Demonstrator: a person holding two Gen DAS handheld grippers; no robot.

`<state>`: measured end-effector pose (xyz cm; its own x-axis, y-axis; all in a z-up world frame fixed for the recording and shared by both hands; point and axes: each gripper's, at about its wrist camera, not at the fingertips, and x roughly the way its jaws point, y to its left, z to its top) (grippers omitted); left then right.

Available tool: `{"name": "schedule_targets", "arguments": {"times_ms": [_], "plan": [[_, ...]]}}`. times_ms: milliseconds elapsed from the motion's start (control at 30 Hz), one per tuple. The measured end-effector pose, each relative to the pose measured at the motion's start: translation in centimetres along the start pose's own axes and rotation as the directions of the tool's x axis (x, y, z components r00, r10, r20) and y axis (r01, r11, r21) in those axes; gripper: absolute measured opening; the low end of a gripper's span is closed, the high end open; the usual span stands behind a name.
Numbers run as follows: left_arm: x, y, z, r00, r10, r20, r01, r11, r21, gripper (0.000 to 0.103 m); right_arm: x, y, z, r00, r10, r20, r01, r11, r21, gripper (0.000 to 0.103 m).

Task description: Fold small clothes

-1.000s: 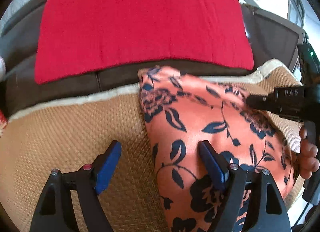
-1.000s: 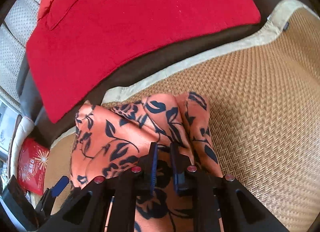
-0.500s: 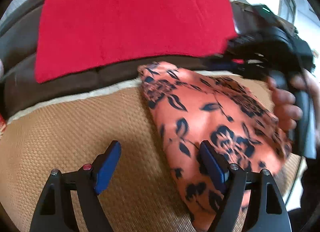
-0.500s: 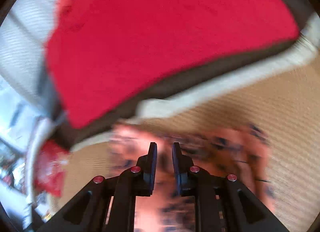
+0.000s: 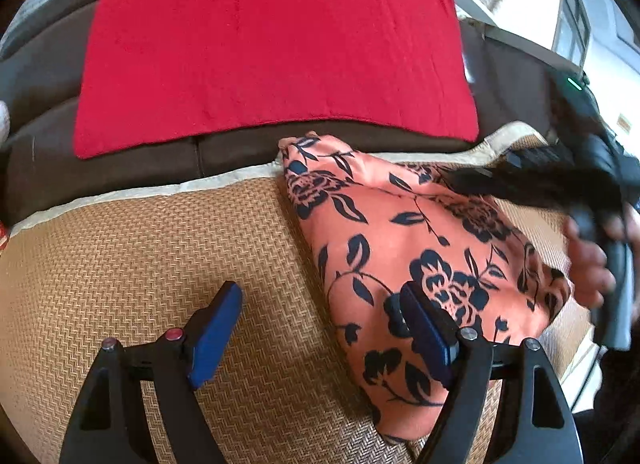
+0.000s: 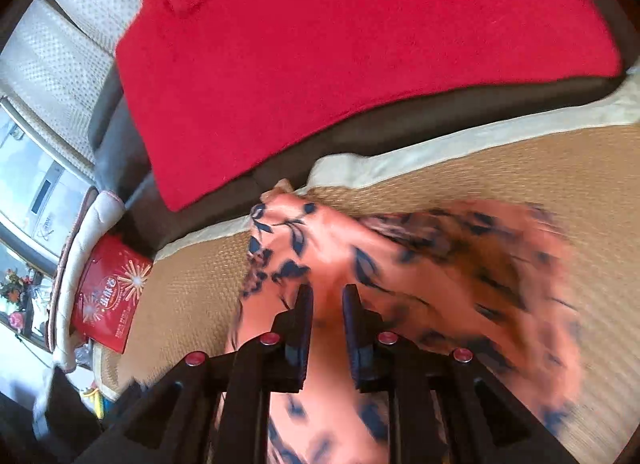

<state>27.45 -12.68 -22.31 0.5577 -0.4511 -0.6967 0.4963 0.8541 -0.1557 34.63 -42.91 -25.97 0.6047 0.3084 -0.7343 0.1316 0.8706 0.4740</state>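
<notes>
Since a second ago our right tongs [image 6: 326, 314] have swept the garment [image 5: 404, 248] sideways; its far side blurs. Nearest, our left tongs [image 5: 320, 328] gape wide, empty, one finger over the cloth's edge on the mat [image 5: 140, 256]. Right tongs, nearly closed, pinch a fold. We judge a fold mid-carry; next, lay it flat. Beyond lies the red cloth [image 5: 272, 47].

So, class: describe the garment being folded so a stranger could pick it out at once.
Find the tan woven mat in front of the big red cloth. On its right side lies the orange garment. Only it carries dark blue flowers and leaves; the red cloth is plain.
</notes>
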Motion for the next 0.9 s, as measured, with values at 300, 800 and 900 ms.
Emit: {"name": "schedule_targets", "arguments": {"times_ms": [300,800,900], "plan": [[1.7,-0.9,0.9,0.999,0.036,0.016,-0.036,0.999,-0.024,0.082,-6.6,-6.6,-3.9,0.996,-0.046,0.081,0.033,0.988,0.152,0.031],[2.9,-1.7,1.0,1.0,0.013,0.01,-0.013,0.999,-0.04,0.082,-7.7,-11.1,-4.2,0.996,-0.003,0.088,-0.016,0.978,0.208,0.077],[3.4,-1.6,1.1,1.0,-0.03,-0.006,0.03,0.998,-0.059,0.082,-7.4,-11.5,-4.2,0.997,0.006,0.079,-0.023,0.976,0.215,0.077]]}}
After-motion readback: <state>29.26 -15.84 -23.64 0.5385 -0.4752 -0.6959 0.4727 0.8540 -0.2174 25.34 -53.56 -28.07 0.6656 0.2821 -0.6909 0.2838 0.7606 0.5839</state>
